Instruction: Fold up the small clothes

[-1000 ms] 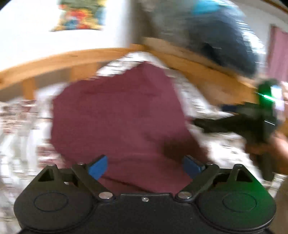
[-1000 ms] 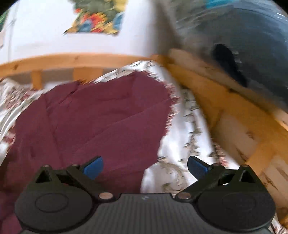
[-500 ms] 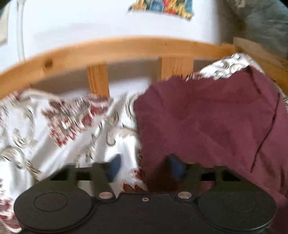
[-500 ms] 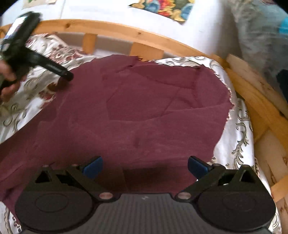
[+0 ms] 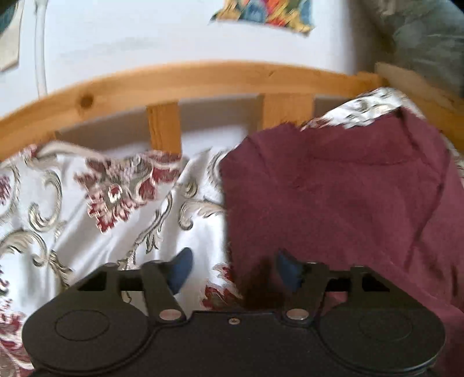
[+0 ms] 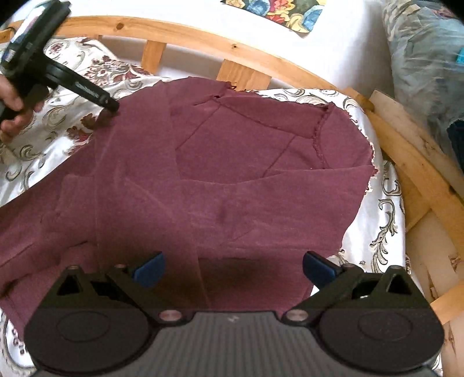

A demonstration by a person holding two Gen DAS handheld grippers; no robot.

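A maroon garment (image 6: pixel 232 179) lies spread, with some folds, on a white floral bed sheet (image 6: pixel 382 220). In the left wrist view the garment (image 5: pixel 342 191) fills the right half. My left gripper (image 5: pixel 232 271) is partly open, its jaws on either side of the garment's left edge, its tip low at the cloth. It also shows in the right wrist view (image 6: pixel 111 105) at the garment's far-left edge. My right gripper (image 6: pixel 232 268) is wide open and empty, above the garment's near edge.
A wooden bed rail (image 6: pixel 246 49) with slats curves round the far and right sides. A white wall with a colourful picture (image 5: pixel 264 13) is behind. A grey-blue bundle (image 6: pixel 426 58) sits at the far right.
My left gripper swung left to the garment's left edge and its jaws narrowed, then widened a little. My right gripper pulled back over the near edge and stayed wide open.
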